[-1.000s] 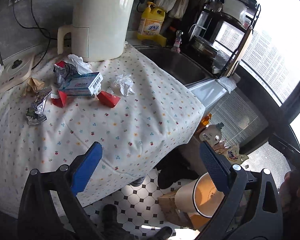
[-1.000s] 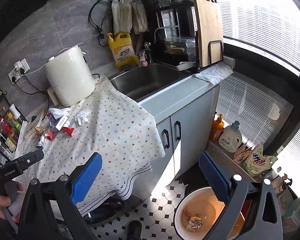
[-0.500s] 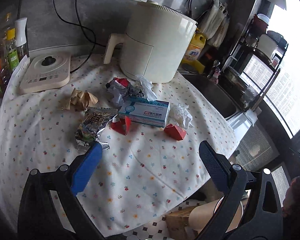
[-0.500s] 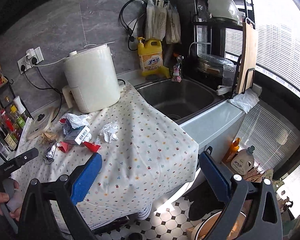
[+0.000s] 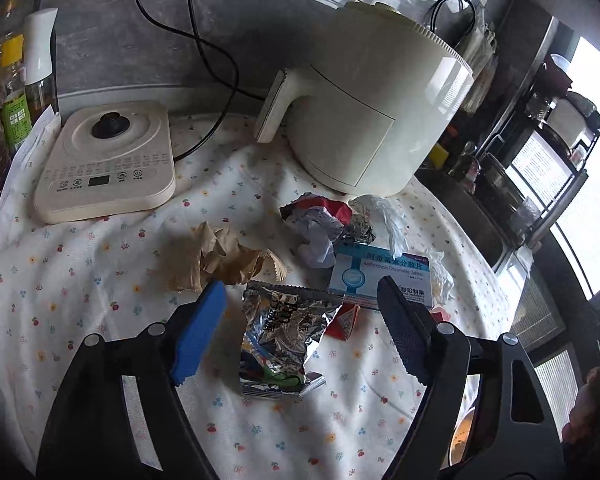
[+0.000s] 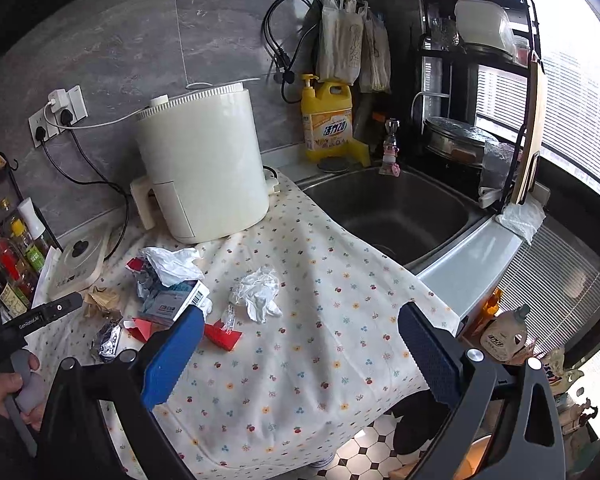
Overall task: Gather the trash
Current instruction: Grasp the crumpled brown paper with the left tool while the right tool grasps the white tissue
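Left gripper: you have swung it from the counter's edge in over the litter, and its jaws have just been closing, though they are apart and pressing nothing.
Foil wrapper: it lies flat on the floral cloth between your blue pads, untouched.
Right gripper: jaws wide apart, empty, hanging over the cloth's front edge.
Other trash: brown paper wad, medicine box, white tissue wait.
Meaning: you are lined up for the wrapper; nothing is lifted yet.
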